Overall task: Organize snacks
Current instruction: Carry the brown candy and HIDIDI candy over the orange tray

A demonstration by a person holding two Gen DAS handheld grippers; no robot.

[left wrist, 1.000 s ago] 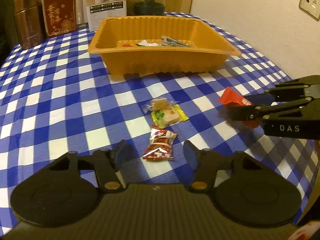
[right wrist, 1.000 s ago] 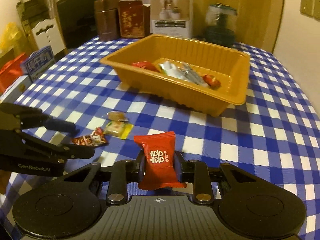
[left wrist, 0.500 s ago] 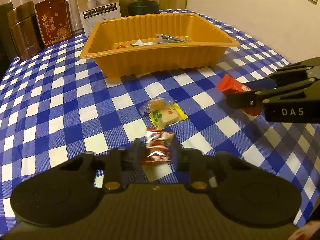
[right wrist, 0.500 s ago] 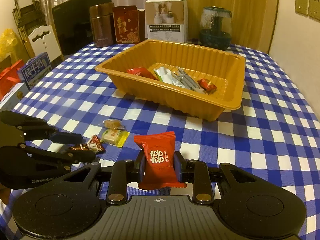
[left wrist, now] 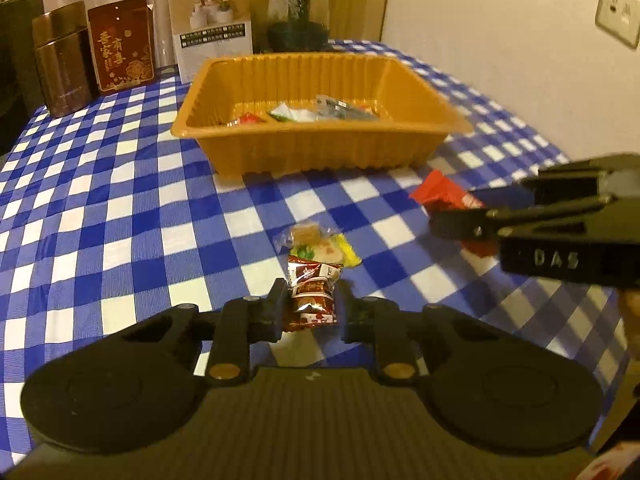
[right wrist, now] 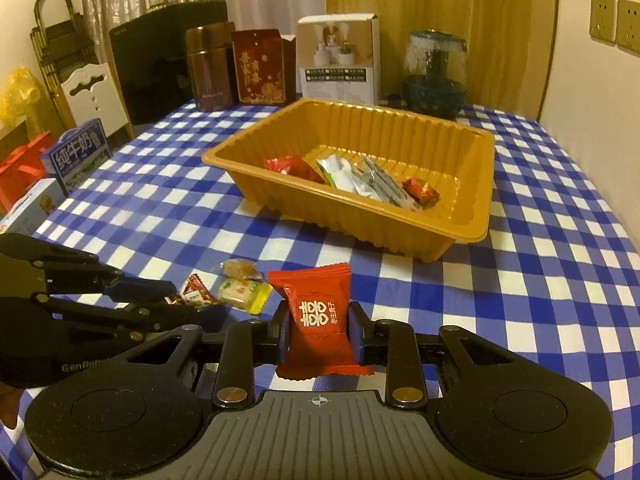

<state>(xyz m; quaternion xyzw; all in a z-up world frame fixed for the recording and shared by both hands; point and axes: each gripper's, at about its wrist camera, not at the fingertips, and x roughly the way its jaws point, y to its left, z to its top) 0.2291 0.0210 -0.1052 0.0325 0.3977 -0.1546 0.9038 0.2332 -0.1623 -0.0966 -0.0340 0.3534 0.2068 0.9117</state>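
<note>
My left gripper is shut on a brown-red candy packet and holds it above the checked cloth. My right gripper is shut on a red candy packet, which also shows at the right of the left wrist view. An orange plastic tray stands further back with several snacks in it. A yellow-green candy and a clear-wrapped brown candy lie on the cloth just ahead of the left gripper. In the right wrist view the left gripper is at the lower left.
Brown tins, a red box, a white box and a glass jar stand behind the tray. A milk carton sits at the table's left edge. A wall runs along the right.
My left gripper closed on the brown-red packet and lifted it off the cloth. My right gripper rose slightly, still holding the red packet.
</note>
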